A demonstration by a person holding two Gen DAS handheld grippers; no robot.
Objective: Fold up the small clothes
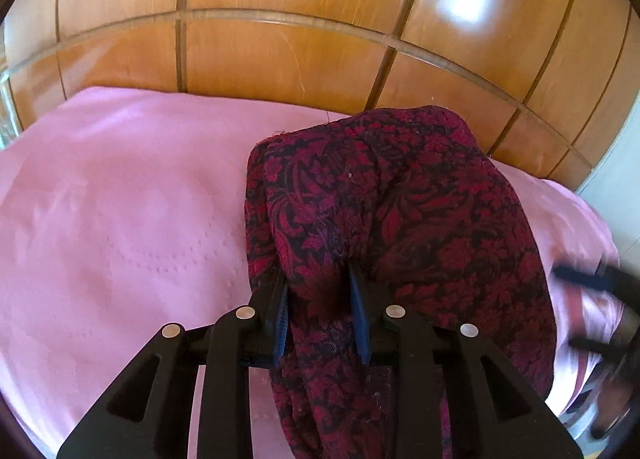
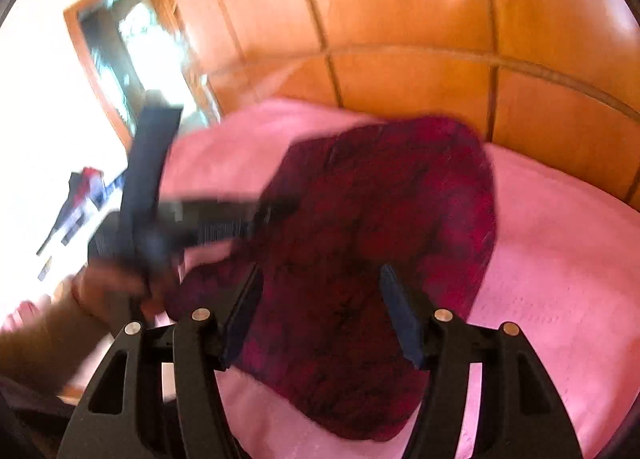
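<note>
Beyond both grippers stood a wooden panel wall [image 1: 280,51], closing off the far side of the bed [image 1: 100,199], whose pink cover spread wide under and ahead of them. To the left of the left gripper [image 1: 320,299] that cover lay bare, a good stretch of open room; to its right the cover's edge curved away not far off, so there was less space that way.

The garment [image 1: 380,199], a dark red cloth with a black flower pattern, was bunched and partly lifted off the cover, rising in a hump straight ahead of the left gripper and trailing down beneath it. I judged the folding barely begun: no flat fold or squared edge showed anywhere, and the cloth had yet to be spread out, so nearly all the work was left.

The left gripper pinched a thick gather of the garment between its fingers, which were drawn in on the cloth.

The right gripper [image 2: 320,311] hung just above the garment's near part, fingers spread wide with nothing between them. Its picture was blurred, so I could not tell whether the tips touched the cloth.
</note>
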